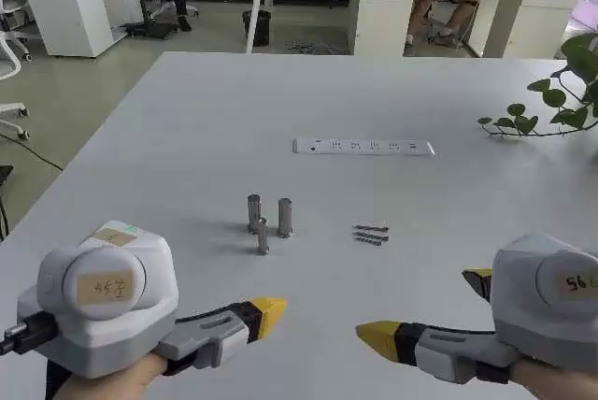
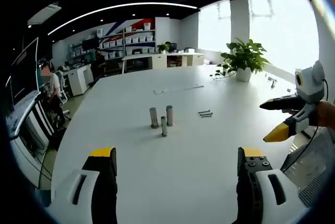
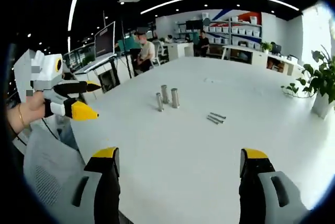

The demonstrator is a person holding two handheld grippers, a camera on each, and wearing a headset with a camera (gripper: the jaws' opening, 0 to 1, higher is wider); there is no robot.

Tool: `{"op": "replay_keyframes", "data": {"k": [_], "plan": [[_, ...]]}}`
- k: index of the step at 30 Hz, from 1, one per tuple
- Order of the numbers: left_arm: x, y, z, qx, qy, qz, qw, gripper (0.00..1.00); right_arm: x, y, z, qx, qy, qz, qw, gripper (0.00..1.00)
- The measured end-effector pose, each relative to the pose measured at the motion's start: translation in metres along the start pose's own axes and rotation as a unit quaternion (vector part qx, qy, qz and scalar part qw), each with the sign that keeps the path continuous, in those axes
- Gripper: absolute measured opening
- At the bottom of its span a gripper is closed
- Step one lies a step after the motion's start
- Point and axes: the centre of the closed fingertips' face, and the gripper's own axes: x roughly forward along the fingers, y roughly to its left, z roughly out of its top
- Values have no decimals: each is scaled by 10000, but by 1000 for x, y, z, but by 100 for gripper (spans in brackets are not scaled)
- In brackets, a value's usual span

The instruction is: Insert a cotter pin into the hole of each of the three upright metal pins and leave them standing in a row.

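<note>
— Pins, where do they stand?
— Three metal pins [image 1: 285,218] are upright in a tight cluster in the middle of the white table [image 1: 187,120]. Two stand behind and one in front, so it's a bunch rather than a row.
— And the cotter pins?
— The cotter pins [image 1: 371,235] lie flat, side by side, near the cluster's right but apart from it. Farther back there's a white power strip [image 1: 364,147], and a plant [image 1: 561,92] trails in at the far right.
— The tools?
— The left gripper [image 2: 178,153] is at the near edge with its jaws spread wide, holding nothing. The right gripper [image 3: 179,154] is just the same, wide and holding nothing. Both are well apart from the pins, and from the head view their yellow tips angle toward each other.
</note>
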Motion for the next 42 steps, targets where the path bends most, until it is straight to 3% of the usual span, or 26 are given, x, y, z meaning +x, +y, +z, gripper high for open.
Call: {"op": "replay_keyframes", "data": {"k": [17,42], "plan": [[1,1,-1,1,20,9,10000,96,0,1,6,-255,-73,-15,9996,78],[-3,4,-1,45,-3,63,10000,94,0,1,8,-236,-139,59,9996,72]]}}
